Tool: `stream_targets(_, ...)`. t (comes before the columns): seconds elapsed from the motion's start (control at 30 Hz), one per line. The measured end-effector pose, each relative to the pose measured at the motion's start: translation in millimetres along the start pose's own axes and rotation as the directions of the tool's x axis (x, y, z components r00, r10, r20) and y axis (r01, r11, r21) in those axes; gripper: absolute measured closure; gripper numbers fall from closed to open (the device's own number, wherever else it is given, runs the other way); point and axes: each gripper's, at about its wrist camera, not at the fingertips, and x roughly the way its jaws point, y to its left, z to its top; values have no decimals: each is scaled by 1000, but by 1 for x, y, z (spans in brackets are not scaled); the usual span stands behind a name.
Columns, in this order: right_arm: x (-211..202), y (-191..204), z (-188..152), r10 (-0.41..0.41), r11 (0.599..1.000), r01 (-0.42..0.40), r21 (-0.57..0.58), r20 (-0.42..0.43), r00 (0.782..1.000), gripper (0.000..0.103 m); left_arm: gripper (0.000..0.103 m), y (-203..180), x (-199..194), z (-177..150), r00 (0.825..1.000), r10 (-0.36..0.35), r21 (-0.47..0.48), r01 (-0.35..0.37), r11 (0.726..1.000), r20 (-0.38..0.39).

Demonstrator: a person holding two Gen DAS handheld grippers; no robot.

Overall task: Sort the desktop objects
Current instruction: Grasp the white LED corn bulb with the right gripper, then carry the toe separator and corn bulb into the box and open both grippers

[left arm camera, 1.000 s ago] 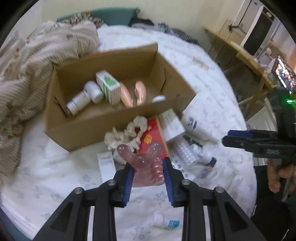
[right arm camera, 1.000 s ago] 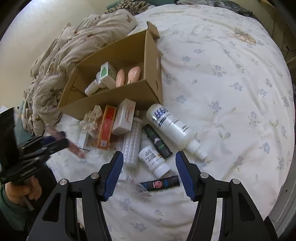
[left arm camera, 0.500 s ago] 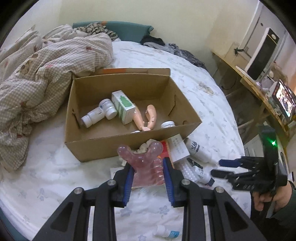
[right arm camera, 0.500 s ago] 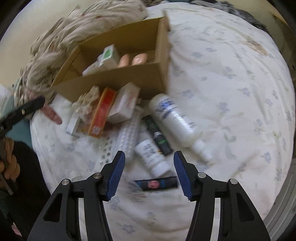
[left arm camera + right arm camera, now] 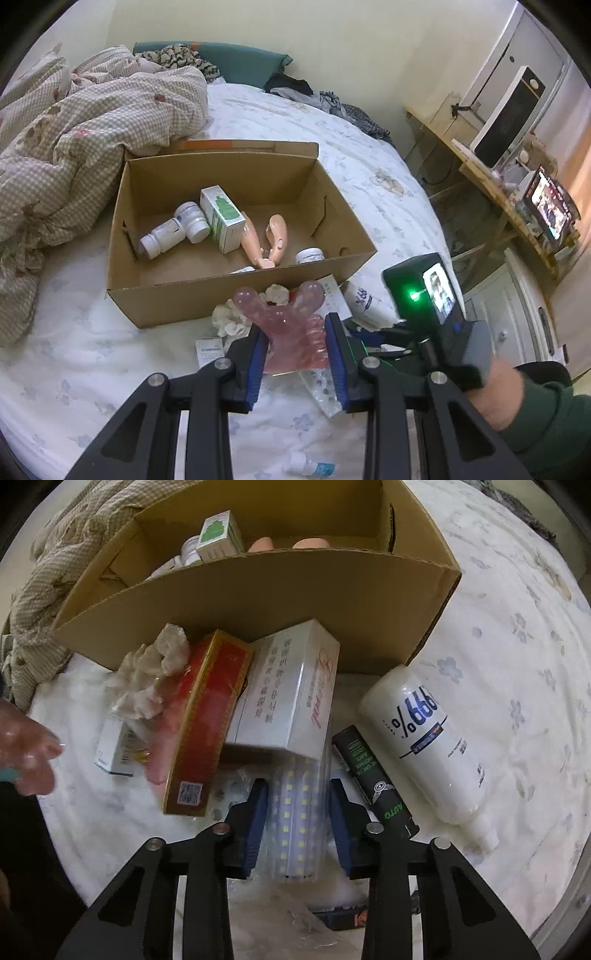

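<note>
Left wrist view: left gripper (image 5: pixel 295 349) clamps a pink massager (image 5: pixel 286 325) just short of the box (image 5: pixel 207 291) near wall. Right gripper (image 5: pixel 297 814), jaws narrow, straddles an LED bulb (image 5: pixel 297 812) on the bed (image 5: pixel 517 664); cartons crowd ahead, open sheet lies to the right.
</note>
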Motion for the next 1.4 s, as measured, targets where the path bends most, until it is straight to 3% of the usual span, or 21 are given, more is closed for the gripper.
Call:
stream_targets(0.27,-57,-20,-32,-6,1000,8,-16,84,996,69,72,0,0,0,1000,-1,-2,1,1000,1)
stream_targets(0.47,-121,-44,-49,-14,999,20,-27,197,980,69,72,-6,-3,-2,1000,14,17,-14,1000,12)
stream_targets(0.77,-172,-56,-36,95,995,-100,-3,337,937,69,72,-4,-9,1,999,33,16,-33,999,36)
stream_targets(0.9,-177,-46,-25,119,993,-112,-40,361,925,69,72,1,-17,14,998,21,1,-21,1000,65)
stream_targets(1.13,-162,-24,17,126,991,-103,-84,348,929,69,72,15,-16,48,995,19,-15,-18,1000,98)
stream_targets(1.4,-117,-2,82,92,992,-63,-109,285,954,69,72,42,39,85,994,81,-27,-79,997,70)
